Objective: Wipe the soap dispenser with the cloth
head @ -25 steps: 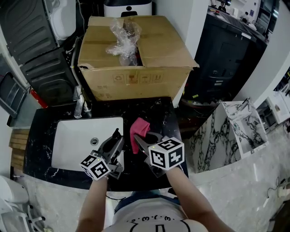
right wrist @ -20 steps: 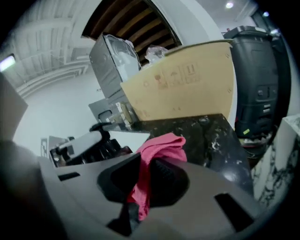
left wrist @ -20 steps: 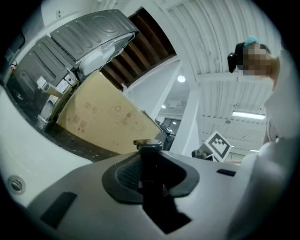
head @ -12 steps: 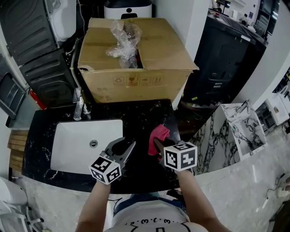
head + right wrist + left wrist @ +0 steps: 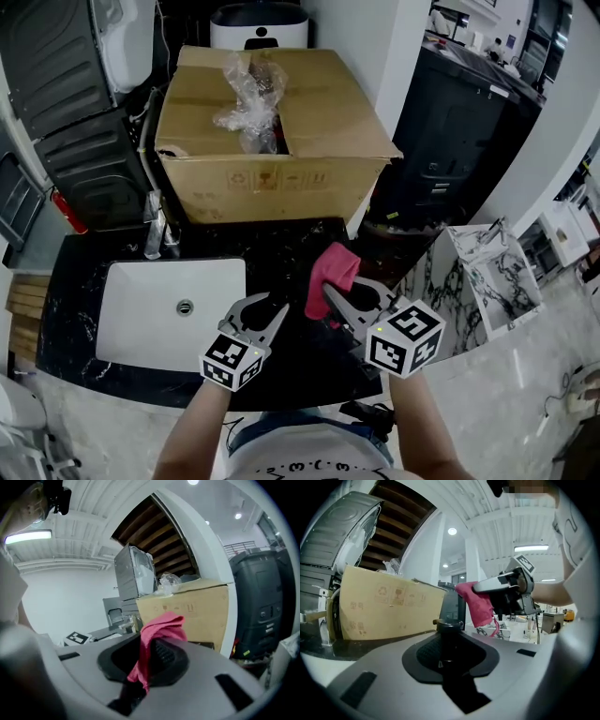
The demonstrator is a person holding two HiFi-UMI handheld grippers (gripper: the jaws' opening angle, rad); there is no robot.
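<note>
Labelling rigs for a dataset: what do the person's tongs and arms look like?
The left tongs and right tongs are grey with black ribbed pads. Each carries a white cube with black square markers, left and right. Arms bare; white printed shirt.

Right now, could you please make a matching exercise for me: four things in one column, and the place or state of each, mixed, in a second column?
Things:
1 cloth
2 soap dispenser
3 cardboard box
4 sink

States:
A white, set in the dark counter
B gripped in the left claw
C behind the counter, with clear plastic on top
D gripped in the right claw

Pairs: 1-D; 2-B; 3-C; 4-A
</note>
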